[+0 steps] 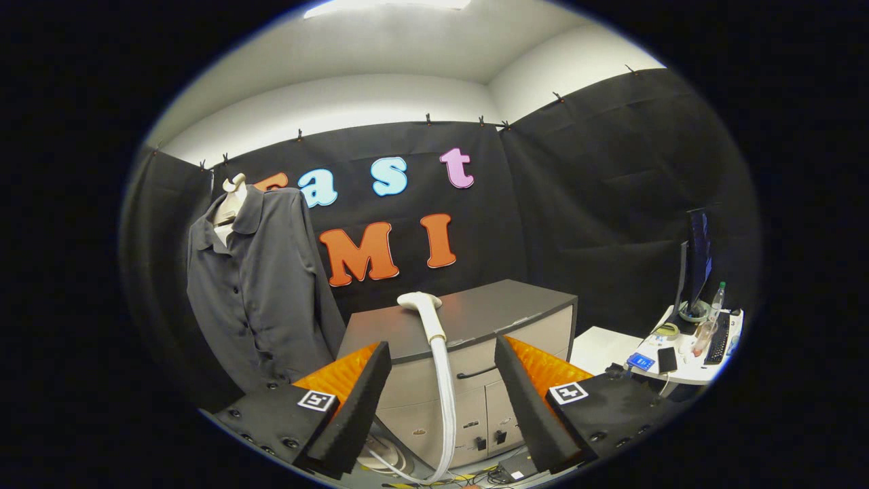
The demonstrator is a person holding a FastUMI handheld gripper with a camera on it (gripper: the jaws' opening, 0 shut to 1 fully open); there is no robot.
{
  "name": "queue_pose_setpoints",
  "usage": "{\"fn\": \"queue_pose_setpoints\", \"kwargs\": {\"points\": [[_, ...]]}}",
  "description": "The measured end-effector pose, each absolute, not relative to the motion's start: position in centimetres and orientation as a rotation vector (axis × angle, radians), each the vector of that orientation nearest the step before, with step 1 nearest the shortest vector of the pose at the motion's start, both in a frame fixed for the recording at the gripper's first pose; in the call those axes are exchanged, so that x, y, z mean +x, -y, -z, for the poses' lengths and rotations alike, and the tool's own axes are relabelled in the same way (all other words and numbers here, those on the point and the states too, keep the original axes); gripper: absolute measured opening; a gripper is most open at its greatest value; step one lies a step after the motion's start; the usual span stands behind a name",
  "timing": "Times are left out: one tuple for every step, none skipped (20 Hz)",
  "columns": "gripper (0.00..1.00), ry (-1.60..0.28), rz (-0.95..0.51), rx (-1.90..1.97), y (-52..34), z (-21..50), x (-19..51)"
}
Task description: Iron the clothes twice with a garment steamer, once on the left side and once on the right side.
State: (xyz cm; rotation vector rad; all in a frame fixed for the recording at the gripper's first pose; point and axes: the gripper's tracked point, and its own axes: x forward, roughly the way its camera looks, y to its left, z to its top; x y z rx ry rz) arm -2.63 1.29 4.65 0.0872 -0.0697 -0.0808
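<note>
One steamer head (419, 300) lies on top of one grey cabinet (499, 312), its single pale hose (445, 394) hanging down the cabinet front to a base unit (387, 458) on the floor, all beyond and between the fingers of the gripper (442, 394), which stand wide apart and hold nothing. One dark grey shirt (261, 285) hangs on one hanger (234, 193) against the booth wall, to the left of the cabinet and well apart from the steamer head. To the right of the cabinet, one white desk (686, 370) carries one monitor (698, 255), one bottle (717, 297), one keyboard (718, 339) and several small items too small to identify.
</note>
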Motion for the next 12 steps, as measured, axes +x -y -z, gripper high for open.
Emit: {"fn": "queue_pose_setpoints", "kwargs": {"points": [[0.98, 0.073, 0.079, 0.077, -1.6, -4.9, -2.6], [0.98, 0.074, 0.079, 0.064, -1.9, -5.0, -2.4], [0.98, 0.069, 0.072, 0.058, -2.3, -5.0, -2.0], [0.98, 0.06, 0.061, 0.054, -3.0, -5.0, -1.7], [0.98, 0.048, 0.051, 0.053, -3.6, -4.7, -1.2], [0.98, 0.035, 0.041, 0.056, -4.2, -4.5, -0.7], [0.98, 0.032, 0.032, 0.058, -4.8, -4.5, -0.5], [0.98, 0.029, 0.025, 0.052, -5.2, -4.5, 0.0], [0.98, 0.027, 0.021, 0.041, -5.3, -4.5, 0.5], [0.98, 0.025, 0.019, 0.033, -5.5, -4.5, 1.1], [0.98, 0.025, 0.01, 0.038, -5.7, -4.7, 1.6], [0.98, 0.025, -0.005, 0.055, -6.1, -5.0, 1.8]]}}
